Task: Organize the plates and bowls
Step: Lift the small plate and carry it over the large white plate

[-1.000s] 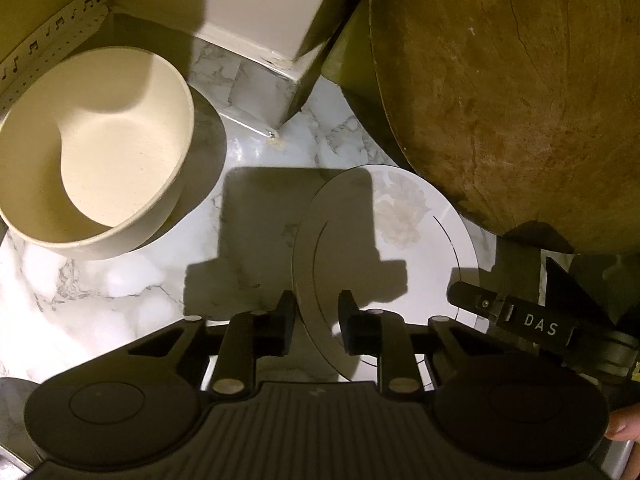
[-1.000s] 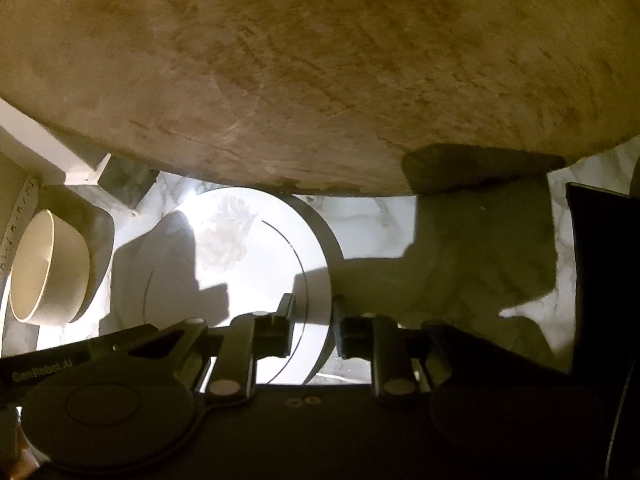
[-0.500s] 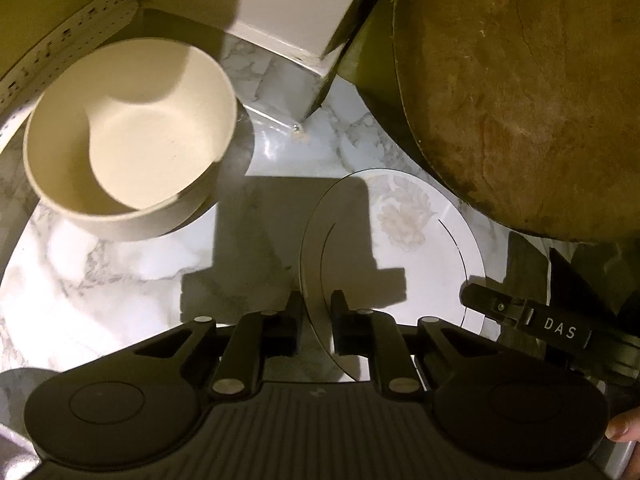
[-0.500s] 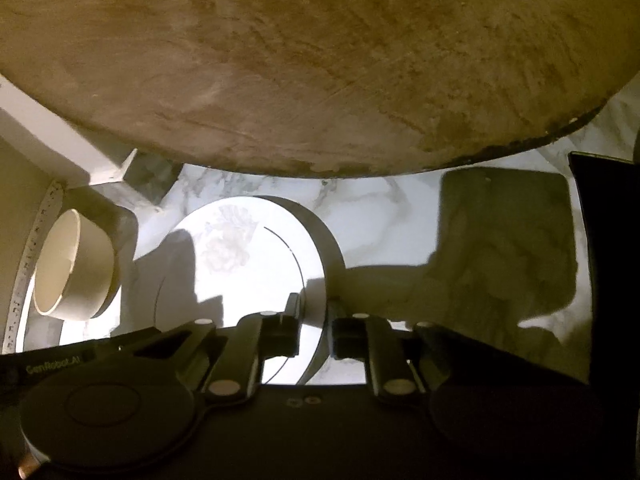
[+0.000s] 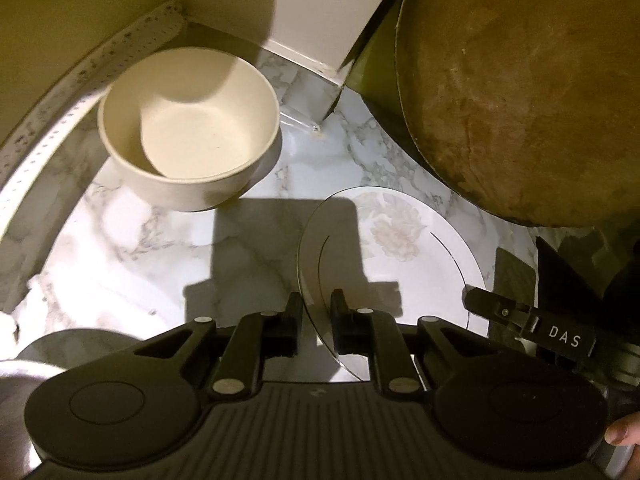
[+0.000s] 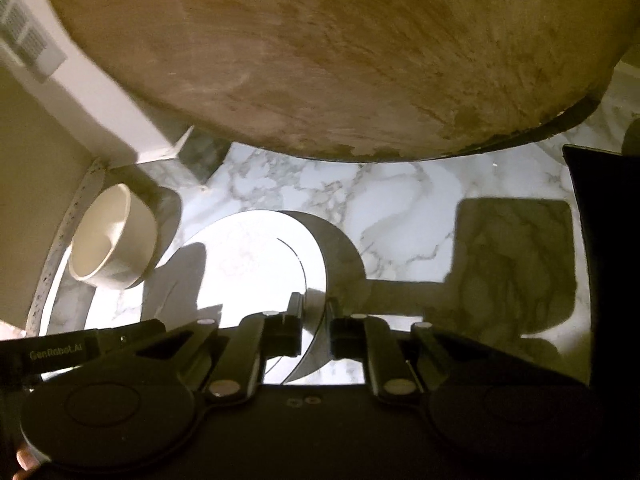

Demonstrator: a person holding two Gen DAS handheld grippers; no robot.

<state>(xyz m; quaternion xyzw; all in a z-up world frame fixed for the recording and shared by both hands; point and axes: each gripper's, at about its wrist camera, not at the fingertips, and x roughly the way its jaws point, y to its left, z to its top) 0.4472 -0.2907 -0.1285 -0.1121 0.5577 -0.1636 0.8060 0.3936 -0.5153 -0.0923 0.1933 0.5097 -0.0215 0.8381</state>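
Note:
A white plate (image 5: 404, 248) with a pale flower print hangs just above the marble counter, held at both sides. My left gripper (image 5: 316, 312) is shut on its left rim. My right gripper (image 6: 316, 312) is shut on the opposite rim, and the plate (image 6: 248, 256) spreads out to the left in the right wrist view. The right gripper's finger (image 5: 516, 316) shows at the plate's far edge in the left wrist view. A cream bowl (image 5: 188, 128) sits empty on the counter near the back left corner, apart from the plate, and the bowl (image 6: 116, 240) also shows at the left of the right wrist view.
A large round wooden board (image 5: 532, 92) leans upright at the back right, close over the plate, and the board (image 6: 320, 48) fills the top of the right wrist view. A white box (image 5: 320, 4) stands in the corner. A dark panel (image 6: 604, 260) borders the right. Marble counter (image 5: 132, 248) lies below.
Both grippers have closed onto the plate's rims and lifted it slightly while drawing back. The bowl and board now sit farther off in both views.

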